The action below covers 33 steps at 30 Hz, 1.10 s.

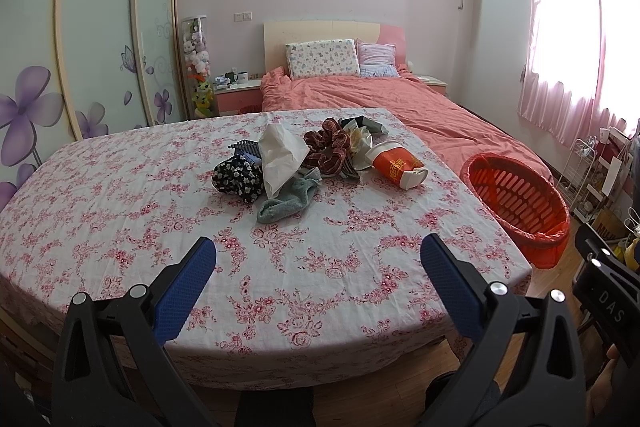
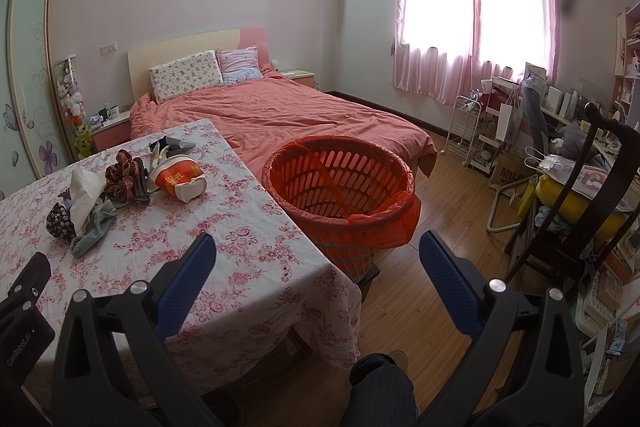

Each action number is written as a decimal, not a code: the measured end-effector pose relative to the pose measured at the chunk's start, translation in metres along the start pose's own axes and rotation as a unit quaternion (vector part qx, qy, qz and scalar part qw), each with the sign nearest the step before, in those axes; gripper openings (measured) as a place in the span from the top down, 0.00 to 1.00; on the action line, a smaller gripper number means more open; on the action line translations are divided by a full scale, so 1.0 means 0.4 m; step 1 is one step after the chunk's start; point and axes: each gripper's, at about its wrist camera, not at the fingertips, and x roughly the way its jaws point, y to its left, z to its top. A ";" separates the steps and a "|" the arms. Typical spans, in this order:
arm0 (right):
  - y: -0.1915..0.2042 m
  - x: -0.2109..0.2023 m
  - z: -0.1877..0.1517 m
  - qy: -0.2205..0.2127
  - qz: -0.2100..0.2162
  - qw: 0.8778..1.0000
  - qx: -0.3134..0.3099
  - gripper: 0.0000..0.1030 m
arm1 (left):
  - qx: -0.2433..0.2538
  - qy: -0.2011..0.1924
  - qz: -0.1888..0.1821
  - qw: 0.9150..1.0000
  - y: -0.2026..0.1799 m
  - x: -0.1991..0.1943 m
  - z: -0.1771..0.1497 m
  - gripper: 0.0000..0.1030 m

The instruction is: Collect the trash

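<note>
Waiting wide apart and empty, the left claw and right claw hover over the flowery desk. The crumpled white tissue lies mixed with the green sock, well apart from the red plastic basket. A careless grab could catch the sock and bin it too.

One basket, one crushed cup, two pillows (both upright)

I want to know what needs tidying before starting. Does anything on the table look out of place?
Yes. A paper cup lies tipped on its side in a heap with a crumpled tissue and a sock, all outside the bin.
</note>
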 end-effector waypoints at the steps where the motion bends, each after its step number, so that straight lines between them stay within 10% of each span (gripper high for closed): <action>1: 0.000 0.001 0.000 0.000 0.000 1.000 0.000 0.04 | 0.000 0.000 0.000 1.000 -0.001 0.000 -0.001 0.02; 17: 0.050 0.062 0.007 0.011 0.022 1.000 -0.011 0.04 | -0.015 0.008 0.017 1.000 0.041 0.064 0.011 0.02; 33: 0.231 0.319 0.089 0.076 0.110 0.990 -0.036 0.04 | -0.088 0.081 0.078 0.990 0.281 0.283 0.065 0.02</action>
